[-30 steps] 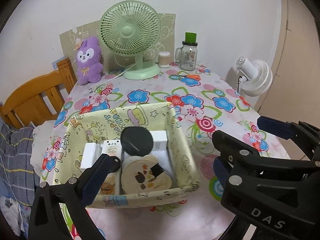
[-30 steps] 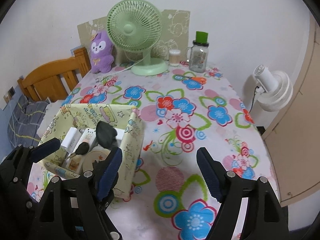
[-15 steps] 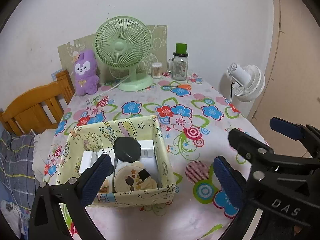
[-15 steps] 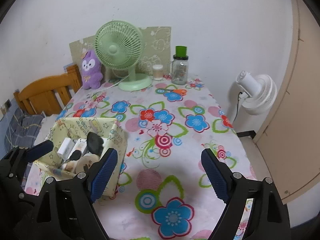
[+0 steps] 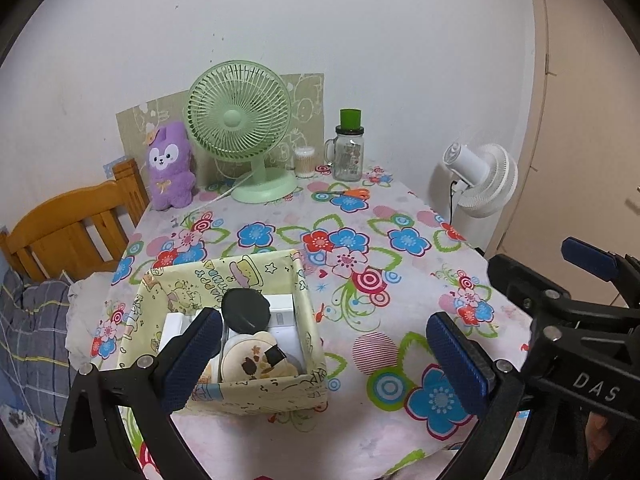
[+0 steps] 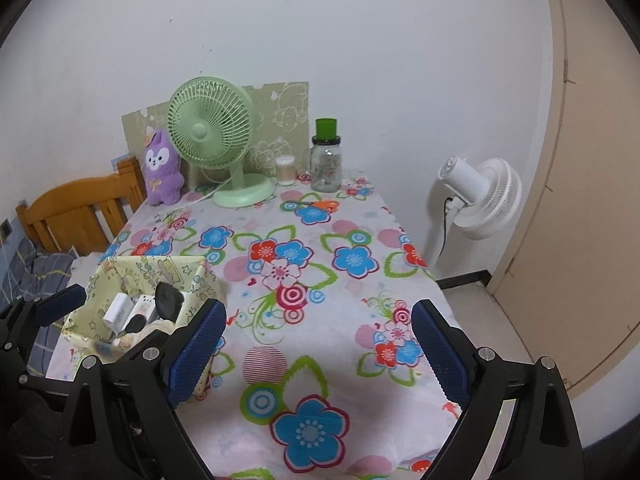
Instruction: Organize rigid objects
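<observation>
A yellow patterned fabric basket (image 5: 256, 394) stands on the near left of the flowered table (image 5: 400, 208). It holds a black round lid (image 5: 245, 310), a cream round tin (image 5: 256, 362) and white boxes (image 5: 282, 312). The basket also shows in the right wrist view (image 6: 200, 276). My left gripper (image 5: 324, 354) is open and empty, held above and in front of the basket. My right gripper (image 6: 318, 350) is open and empty over the table's near middle. The right gripper also shows in the left wrist view (image 5: 560, 276).
At the back stand a green desk fan (image 5: 240, 128), a purple plush (image 5: 170, 166), a glass jar with a green lid (image 5: 349, 152) and a cotton swab tub (image 5: 305, 162). Orange scissors (image 5: 348, 193) lie near the jar. A white floor fan (image 5: 484, 180) stands right; a wooden bed frame (image 5: 68, 220) stands left.
Both grippers have pulled back and up from the table, so the basket and table look smaller and farther. Both stay open and empty.
</observation>
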The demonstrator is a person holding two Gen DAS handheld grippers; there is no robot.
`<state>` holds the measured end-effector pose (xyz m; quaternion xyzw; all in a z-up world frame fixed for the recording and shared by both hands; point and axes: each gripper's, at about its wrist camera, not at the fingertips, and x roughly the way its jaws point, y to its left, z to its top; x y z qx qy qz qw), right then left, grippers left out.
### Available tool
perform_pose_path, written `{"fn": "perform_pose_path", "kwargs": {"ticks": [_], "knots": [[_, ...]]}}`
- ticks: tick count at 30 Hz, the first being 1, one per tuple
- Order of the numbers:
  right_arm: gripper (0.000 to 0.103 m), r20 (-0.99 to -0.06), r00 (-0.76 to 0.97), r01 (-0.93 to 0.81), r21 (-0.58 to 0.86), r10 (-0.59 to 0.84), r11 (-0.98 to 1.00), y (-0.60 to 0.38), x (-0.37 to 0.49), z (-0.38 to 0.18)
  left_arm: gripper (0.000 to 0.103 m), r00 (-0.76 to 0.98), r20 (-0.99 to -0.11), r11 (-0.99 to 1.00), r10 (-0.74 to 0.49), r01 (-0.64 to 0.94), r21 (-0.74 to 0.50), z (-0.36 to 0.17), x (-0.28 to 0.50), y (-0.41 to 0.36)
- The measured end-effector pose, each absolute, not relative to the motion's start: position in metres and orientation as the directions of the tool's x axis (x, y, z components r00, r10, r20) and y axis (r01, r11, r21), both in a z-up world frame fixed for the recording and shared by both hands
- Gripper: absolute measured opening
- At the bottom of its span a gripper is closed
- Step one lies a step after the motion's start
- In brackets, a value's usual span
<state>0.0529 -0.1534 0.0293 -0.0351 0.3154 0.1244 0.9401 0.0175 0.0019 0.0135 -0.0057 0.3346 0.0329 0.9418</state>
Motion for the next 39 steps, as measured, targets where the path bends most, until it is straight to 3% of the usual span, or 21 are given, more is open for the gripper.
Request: {"fn": "perform_pose_path", "kwargs": {"ticks": [15,39], "knots": [[0.099,-0.557,0.810,-0.212,0.017,0.185,0.977,-0.186,0.039,0.036,0.103,0.809,-0.580,0.995,0.097,-0.096,0.033,0.023,0.003,-0.009],[0.100,-0.529,0.825,-0.213,0.037,0.200,0.976,-0.199,0.042,0.039,0.103,0.812,-0.579,0.995,0.079,-0.102,-0.008,0.027,0.004,-0.009]]}}
